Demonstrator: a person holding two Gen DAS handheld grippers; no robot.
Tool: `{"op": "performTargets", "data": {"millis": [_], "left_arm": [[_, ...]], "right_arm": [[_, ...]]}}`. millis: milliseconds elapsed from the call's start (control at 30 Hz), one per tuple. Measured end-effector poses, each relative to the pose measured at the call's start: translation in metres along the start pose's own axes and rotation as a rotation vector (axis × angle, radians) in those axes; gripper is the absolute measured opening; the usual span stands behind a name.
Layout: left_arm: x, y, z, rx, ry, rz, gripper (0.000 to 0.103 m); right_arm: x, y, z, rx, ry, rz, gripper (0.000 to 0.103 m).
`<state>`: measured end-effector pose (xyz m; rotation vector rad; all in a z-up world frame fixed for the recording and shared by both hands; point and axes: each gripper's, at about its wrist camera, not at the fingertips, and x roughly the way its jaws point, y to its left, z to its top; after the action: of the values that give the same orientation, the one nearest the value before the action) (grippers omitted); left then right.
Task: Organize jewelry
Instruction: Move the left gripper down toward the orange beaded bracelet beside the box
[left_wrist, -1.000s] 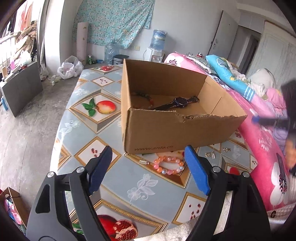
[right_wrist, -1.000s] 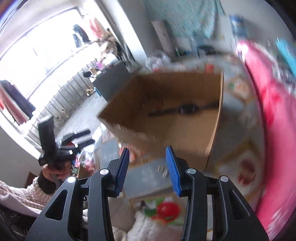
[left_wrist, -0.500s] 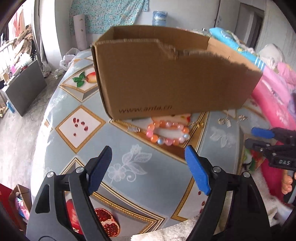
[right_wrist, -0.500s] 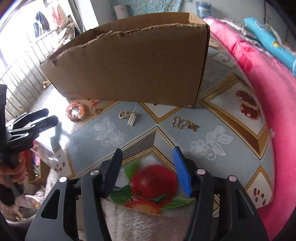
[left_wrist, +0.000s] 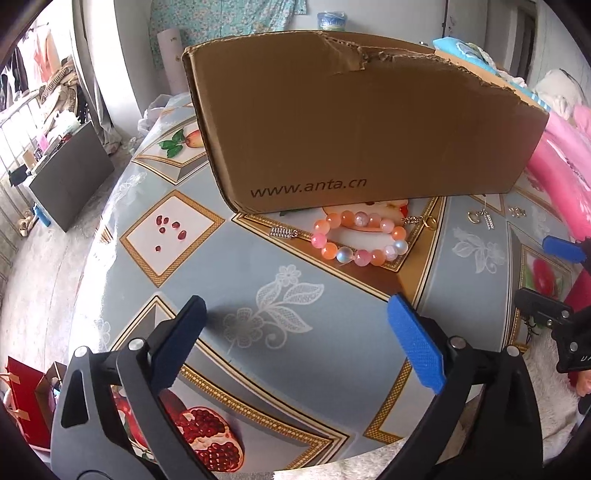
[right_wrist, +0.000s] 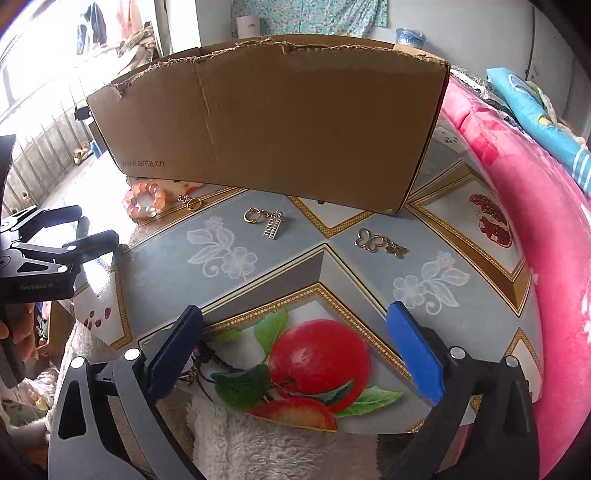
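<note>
A cardboard box (left_wrist: 362, 125) stands on the patterned table (left_wrist: 280, 288); it also shows in the right wrist view (right_wrist: 280, 122). A pink and orange bead bracelet (left_wrist: 360, 238) with a gold ring clasp lies in front of it, also in the right wrist view (right_wrist: 144, 199). A small silver charm (left_wrist: 283, 232) lies left of the bracelet. A gold ring with a silver abacus charm (right_wrist: 267, 220) and a gold butterfly piece (right_wrist: 380, 243) lie on the table. My left gripper (left_wrist: 301, 339) is open and empty, low over the table before the bracelet. My right gripper (right_wrist: 299, 343) is open and empty.
A pink blanket (right_wrist: 535, 221) lies along the table's right side. A white fluffy cloth (right_wrist: 258, 443) is at the near edge. A grey cabinet (left_wrist: 70, 177) stands on the floor at left. The box's inside is hidden.
Both grippers came down lower and closer to the table and the box front. The right gripper's jaws opened wider. The box's inside went out of sight.
</note>
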<state>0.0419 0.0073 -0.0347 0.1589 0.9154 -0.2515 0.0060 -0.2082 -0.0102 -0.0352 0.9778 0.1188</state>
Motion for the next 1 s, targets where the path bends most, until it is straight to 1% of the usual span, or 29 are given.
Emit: {"op": "performTargets", "data": {"millis": [100,267,500,733,900,933,1000], "left_arm": [[-0.002,0.002,-0.001,-0.006,0.001,0.001,0.096],[0.001,0.005,0.003,0.005,0.026,-0.015,0.096],[0.006,0.007,0.009,0.002,0.059,-0.02,0.096],[0.005,0.007,0.002,-0.005,0.006,-0.009,0.096],[0.0,0.0,0.004,0.033,0.014,0.016,0.096],[-0.005,-0.003,0.005,0.047,-0.006,-0.004,0.096],[-0.017,-0.005,0.008,0.055,-0.069,-0.066,0.096]], "right_arm": [[0.0,0.001,-0.001,0.008,0.0,-0.007,0.097],[0.0,0.001,-0.003,0.023,-0.002,-0.02,0.097],[0.0,0.001,-0.004,0.02,-0.007,-0.016,0.097],[0.001,0.0,-0.001,0.002,-0.012,-0.004,0.097],[0.001,0.0,0.0,-0.016,-0.013,0.009,0.097],[0.001,0.0,-0.001,-0.02,-0.014,0.012,0.097],[0.0,-0.001,-0.001,-0.028,-0.018,0.02,0.097]]}}
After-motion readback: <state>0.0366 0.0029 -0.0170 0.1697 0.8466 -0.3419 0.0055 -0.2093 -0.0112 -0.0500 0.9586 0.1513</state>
